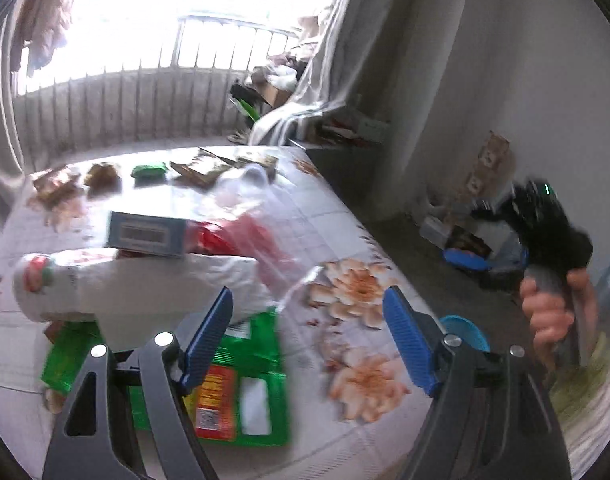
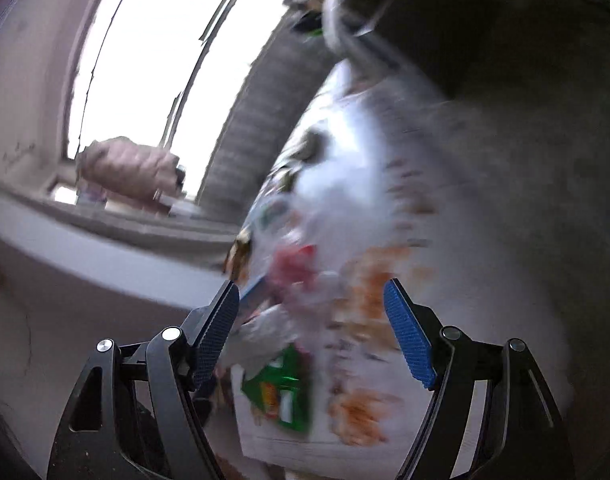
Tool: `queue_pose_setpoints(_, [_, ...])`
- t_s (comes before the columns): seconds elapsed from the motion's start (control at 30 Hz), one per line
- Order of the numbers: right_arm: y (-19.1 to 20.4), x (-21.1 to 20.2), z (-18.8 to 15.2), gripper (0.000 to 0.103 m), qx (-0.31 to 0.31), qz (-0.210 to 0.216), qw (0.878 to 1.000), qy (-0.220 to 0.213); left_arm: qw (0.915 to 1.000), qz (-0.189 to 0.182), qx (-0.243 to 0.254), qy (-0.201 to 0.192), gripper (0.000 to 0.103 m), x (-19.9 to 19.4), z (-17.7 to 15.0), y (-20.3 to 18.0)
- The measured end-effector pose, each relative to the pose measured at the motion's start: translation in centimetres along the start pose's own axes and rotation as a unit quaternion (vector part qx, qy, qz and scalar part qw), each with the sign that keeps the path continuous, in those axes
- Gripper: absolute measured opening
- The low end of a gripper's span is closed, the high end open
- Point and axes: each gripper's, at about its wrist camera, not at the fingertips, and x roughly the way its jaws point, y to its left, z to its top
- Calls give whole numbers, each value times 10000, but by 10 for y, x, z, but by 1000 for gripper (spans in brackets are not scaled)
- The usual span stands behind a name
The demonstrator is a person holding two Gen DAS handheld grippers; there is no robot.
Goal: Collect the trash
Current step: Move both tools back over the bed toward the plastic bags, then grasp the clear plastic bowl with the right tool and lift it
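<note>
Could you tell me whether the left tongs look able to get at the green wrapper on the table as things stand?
Probably yes: the left tongs stand open just above the green wrapper, which lies flat and exposed, except its far edge tucked under a white bag.

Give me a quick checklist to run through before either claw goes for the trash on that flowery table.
1. Left claw open with nothing in it: ok.
2. Right claw open with nothing in it: ok.
3. Green packet lies flat and in plain sight below the left claw: ok.
4. Blue box steady: not ok, it rests on the white bag.
5. Right wrist view sharp enough to aim: not ok, heavily blurred.
6. A bin ready for the trash: cannot tell.
</note>
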Motion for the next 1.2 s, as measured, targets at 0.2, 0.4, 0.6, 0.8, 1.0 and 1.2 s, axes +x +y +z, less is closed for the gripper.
queue_pose_setpoints(0.2, [67,89,22,72,-665,250,9953,664,9990,181,63,-399,75,-3,1,12])
queue_pose_setpoints(0.4, [91,185,46,59,-677,156,9911,1138,9974,240,107,-675,75,-2,7,20])
queue_pose_setpoints(0.6, [86,241,58,43,-668,-192,9886,1333,9984,-102,30,-549,60,14,18,24])
queue_pose_setpoints(0.8, [82,258,56,11,-753,-331,9832,1629,9989,-204,77,-419,49,24,19,26])
queue_pose_setpoints(1.0, [79,230,46,10,-1047,-446,9813,1555,9991,-311,-1,-277,44,30,16,26])
queue_pose_setpoints(1.2, [63,193,26,10,-1063,-471,9811,1546,9990,-386,174,-139,43,31,9,13])
